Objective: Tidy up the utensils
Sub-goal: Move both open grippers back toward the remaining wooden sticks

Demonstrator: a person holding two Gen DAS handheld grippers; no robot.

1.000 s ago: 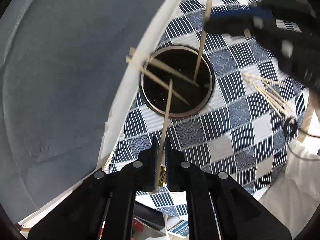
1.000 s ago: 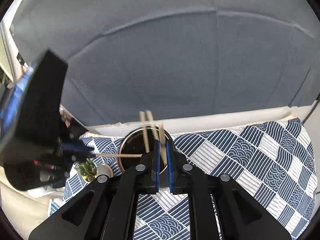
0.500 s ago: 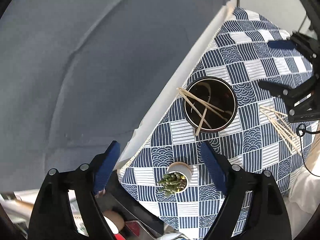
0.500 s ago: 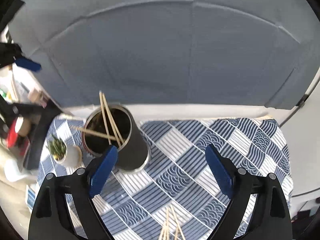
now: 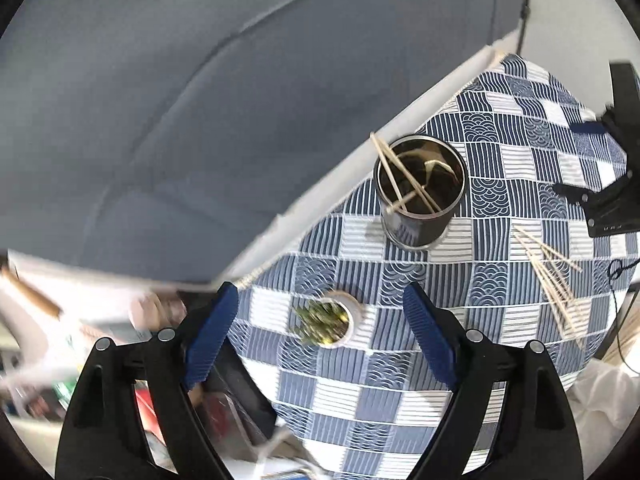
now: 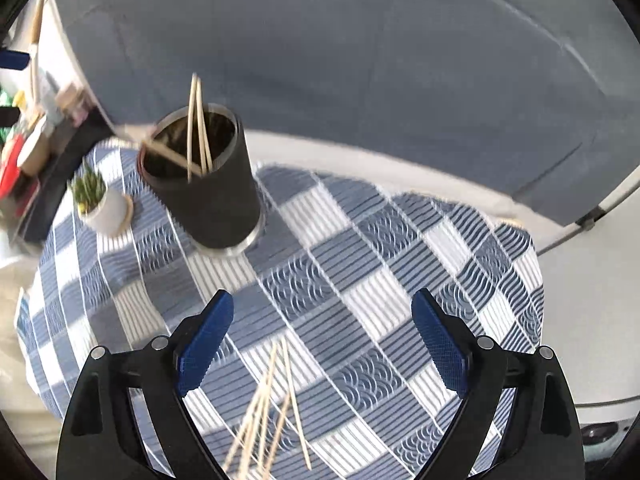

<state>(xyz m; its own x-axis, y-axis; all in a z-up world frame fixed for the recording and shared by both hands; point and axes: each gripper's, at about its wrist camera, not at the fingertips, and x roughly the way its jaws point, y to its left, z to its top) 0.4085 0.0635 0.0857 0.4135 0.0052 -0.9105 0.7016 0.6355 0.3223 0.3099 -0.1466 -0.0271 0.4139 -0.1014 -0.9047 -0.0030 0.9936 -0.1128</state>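
We see the left gripper (image 5: 320, 340) spread wide with nothing between its pads, above the small potted plant (image 5: 326, 322). Right gripper (image 6: 322, 348) also spread and empty, over the loose chopsticks (image 6: 268, 404) lying on the checked tablecloth (image 6: 360, 280). The dark metal holder (image 6: 204, 184) stands upright on the cloth with several chopsticks leaning inside it.

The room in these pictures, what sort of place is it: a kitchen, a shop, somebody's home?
Probably a home living area. A small table wears a blue-and-white patterned tablecloth, set against what looks like a grey sofa. On it stand a dark cup of chopsticks and a little potted plant.
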